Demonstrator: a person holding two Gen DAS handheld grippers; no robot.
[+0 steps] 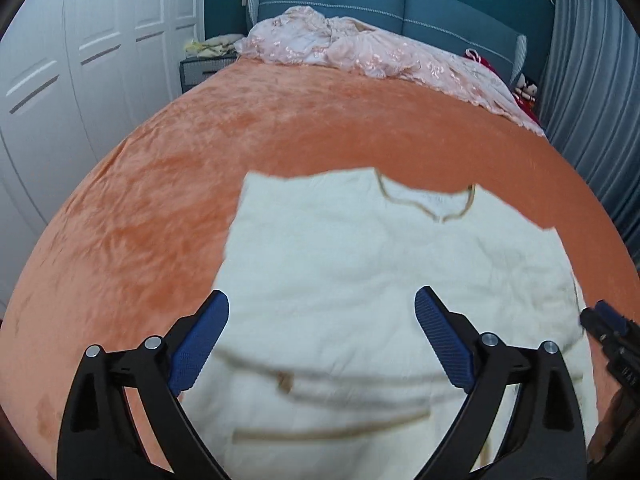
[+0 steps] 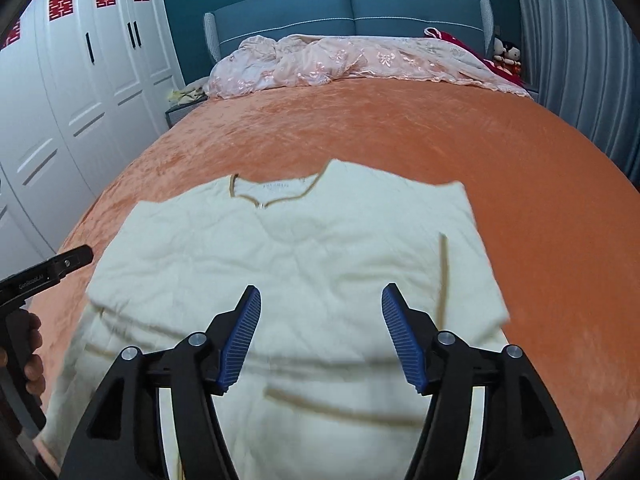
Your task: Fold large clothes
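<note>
A: Left wrist view?
B: Left gripper (image 1: 322, 312) with jaws spread wide, nothing between, above a cream shirt (image 1: 360, 272) lying flat on the orange bed (image 1: 160, 184).
A: Right wrist view?
B: Right gripper (image 2: 321, 312) released too, jaws apart over the shirt's (image 2: 280, 248) middle; collar toward the headboard (image 2: 348, 4).

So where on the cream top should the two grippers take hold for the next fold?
Probably the near edge of the cream top, one corner per gripper, coming from the viewer's side. It lies flat on the orange bedspread with the neckline far and its lower part already doubled toward the cameras. Left gripper and right gripper are both open above it.
</note>
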